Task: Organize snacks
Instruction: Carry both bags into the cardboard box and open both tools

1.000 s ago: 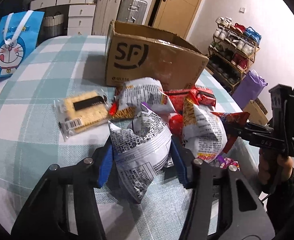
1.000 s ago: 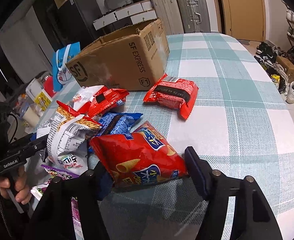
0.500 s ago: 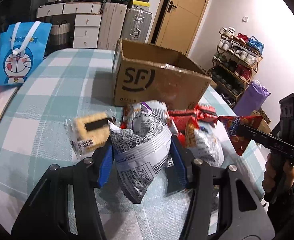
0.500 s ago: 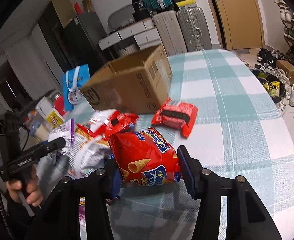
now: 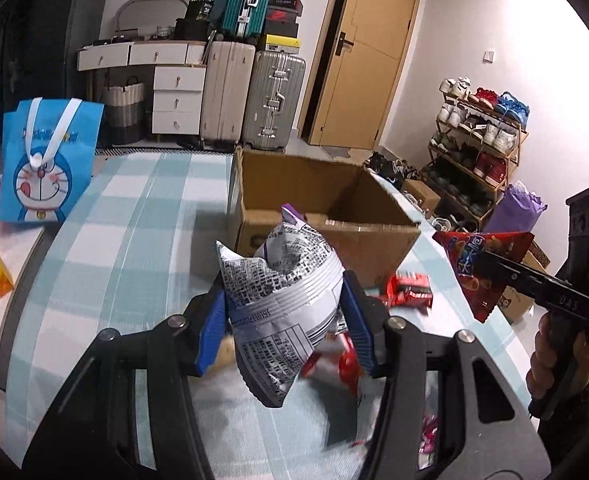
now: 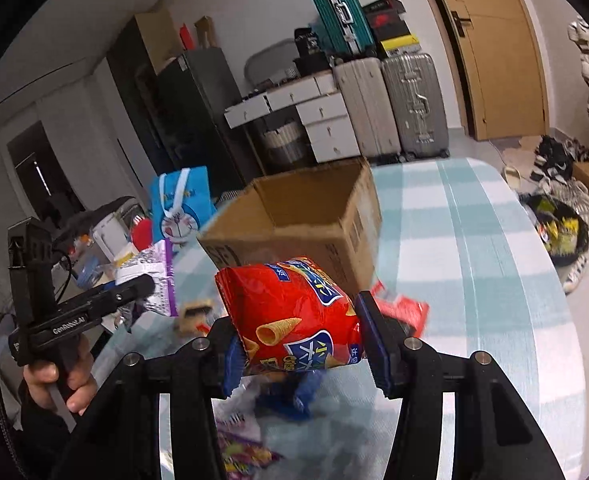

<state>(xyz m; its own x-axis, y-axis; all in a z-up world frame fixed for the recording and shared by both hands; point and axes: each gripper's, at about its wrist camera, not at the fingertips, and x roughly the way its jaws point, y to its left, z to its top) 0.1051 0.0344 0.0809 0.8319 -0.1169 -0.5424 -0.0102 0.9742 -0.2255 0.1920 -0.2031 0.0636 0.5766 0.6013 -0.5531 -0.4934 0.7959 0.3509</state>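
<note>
My left gripper (image 5: 284, 320) is shut on a silver-white snack bag (image 5: 282, 308) with purple trim and holds it in the air before the open cardboard box (image 5: 318, 216). My right gripper (image 6: 298, 344) is shut on a red cone-snack bag (image 6: 290, 316), also lifted, with the box (image 6: 314, 220) just behind it. The red bag also shows in the left wrist view (image 5: 482, 264), and the silver bag in the right wrist view (image 6: 154, 276). Other snack packets (image 5: 410, 288) lie blurred on the checked tablecloth below.
A blue Doraemon bag (image 5: 46, 164) stands at the table's left edge. More packets (image 6: 290, 396) lie under my right gripper. Suitcases (image 5: 270, 100), drawers and a door stand behind the table; a shoe rack (image 5: 478, 148) is at the right.
Both grippers have risen from the table with their bags and moved toward the box, whose open inside now shows. The snack pile has dropped below view.
</note>
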